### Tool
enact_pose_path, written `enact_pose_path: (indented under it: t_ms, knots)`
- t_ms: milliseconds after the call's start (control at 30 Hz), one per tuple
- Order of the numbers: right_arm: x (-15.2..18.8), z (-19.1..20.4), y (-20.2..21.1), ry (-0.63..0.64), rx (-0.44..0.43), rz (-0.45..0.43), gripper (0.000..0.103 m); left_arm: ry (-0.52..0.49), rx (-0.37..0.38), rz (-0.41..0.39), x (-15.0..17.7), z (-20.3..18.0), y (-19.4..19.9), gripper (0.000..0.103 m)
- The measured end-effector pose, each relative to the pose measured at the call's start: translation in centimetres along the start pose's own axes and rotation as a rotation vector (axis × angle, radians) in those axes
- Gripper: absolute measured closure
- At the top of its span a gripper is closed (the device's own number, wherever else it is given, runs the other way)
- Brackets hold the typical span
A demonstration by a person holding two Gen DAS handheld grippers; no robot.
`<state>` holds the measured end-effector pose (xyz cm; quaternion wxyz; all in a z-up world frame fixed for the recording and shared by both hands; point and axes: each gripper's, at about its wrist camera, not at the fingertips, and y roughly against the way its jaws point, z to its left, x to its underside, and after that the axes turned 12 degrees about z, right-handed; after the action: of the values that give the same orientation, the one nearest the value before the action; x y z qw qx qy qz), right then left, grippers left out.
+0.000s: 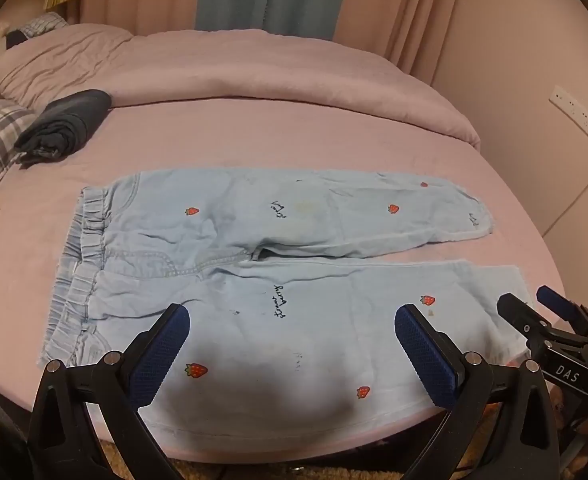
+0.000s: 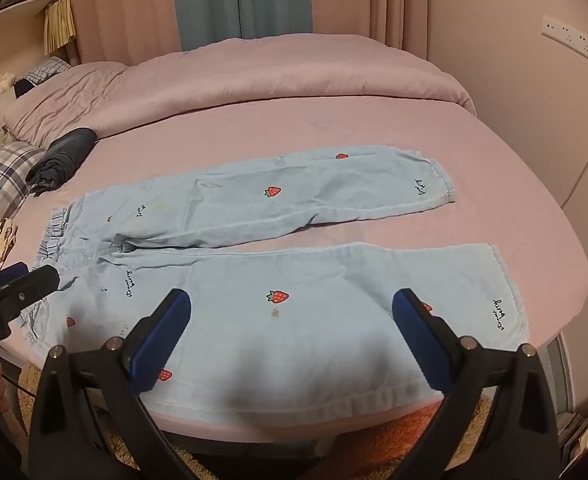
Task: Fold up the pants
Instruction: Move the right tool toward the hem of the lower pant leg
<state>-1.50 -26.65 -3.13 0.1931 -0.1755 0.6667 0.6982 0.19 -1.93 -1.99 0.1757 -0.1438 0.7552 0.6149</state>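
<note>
Pants [image 1: 254, 264] flat on bed [image 1: 254, 136], mid-frame, legs apart. Left gripper [image 1: 292, 340] and right gripper [image 2: 292, 336] spread, empty. I'd pinch near leg's lower-frame edge, fold it over far leg.

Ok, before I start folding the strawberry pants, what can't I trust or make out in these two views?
- Pants: near hem in the left wrist view lies under a dark shadow.
- Embroidered lettering: too small to read in either view.
- Waistband: in the right wrist view, partly hidden behind the left gripper.
- Dark folded garment: type unclear.
</note>
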Motion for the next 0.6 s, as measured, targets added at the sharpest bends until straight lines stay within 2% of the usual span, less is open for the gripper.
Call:
enact_pose_path:
  t_ms: [600]
  knots:
    - [0.13,-0.35,-0.35,-0.004,0.003,-0.009,0.004,0.048,0.001,-0.001,0.38,0.91,0.48,0.000]
